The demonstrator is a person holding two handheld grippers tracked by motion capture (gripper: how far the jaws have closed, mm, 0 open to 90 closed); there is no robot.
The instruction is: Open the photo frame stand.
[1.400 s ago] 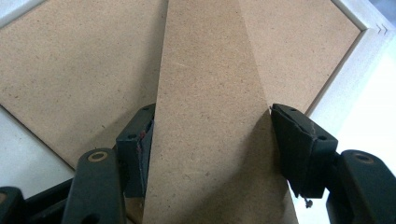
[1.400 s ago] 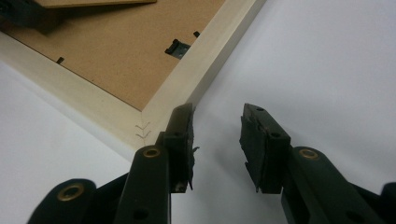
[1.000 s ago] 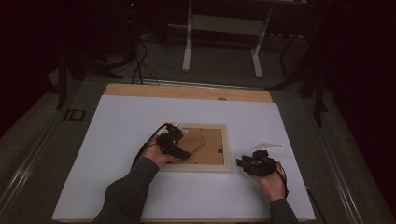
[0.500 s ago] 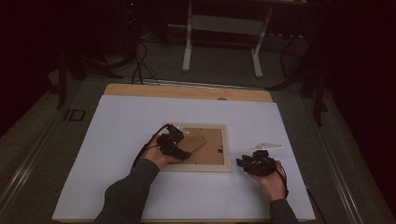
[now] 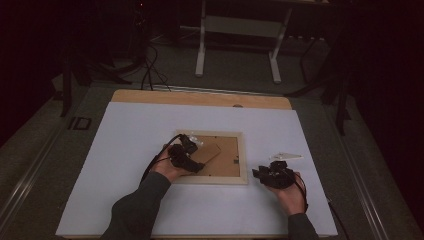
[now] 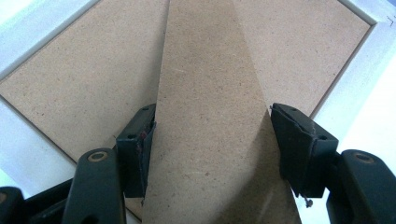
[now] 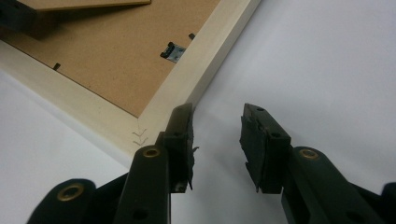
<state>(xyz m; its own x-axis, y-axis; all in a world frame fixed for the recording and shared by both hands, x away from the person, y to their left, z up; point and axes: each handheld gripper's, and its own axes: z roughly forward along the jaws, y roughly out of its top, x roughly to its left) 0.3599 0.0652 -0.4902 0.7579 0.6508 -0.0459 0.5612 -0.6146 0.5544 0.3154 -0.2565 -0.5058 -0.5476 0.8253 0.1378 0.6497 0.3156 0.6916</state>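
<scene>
While left tongs (image 6: 212, 140) straddle the stand flap (image 6: 210, 116), contact unclear, right tongs (image 7: 217, 144) spread.

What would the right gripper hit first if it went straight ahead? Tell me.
Probably nothing close: the right gripper has open jaws pointing over bare white table cover, just beside the picture frame's corner. Its left jaw might graze that corner.

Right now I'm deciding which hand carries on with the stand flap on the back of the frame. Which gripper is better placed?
Left. The left gripper straddles the stand flap over the frame. The right gripper sits open beside the frame's corner with nothing between its jaws.
</scene>
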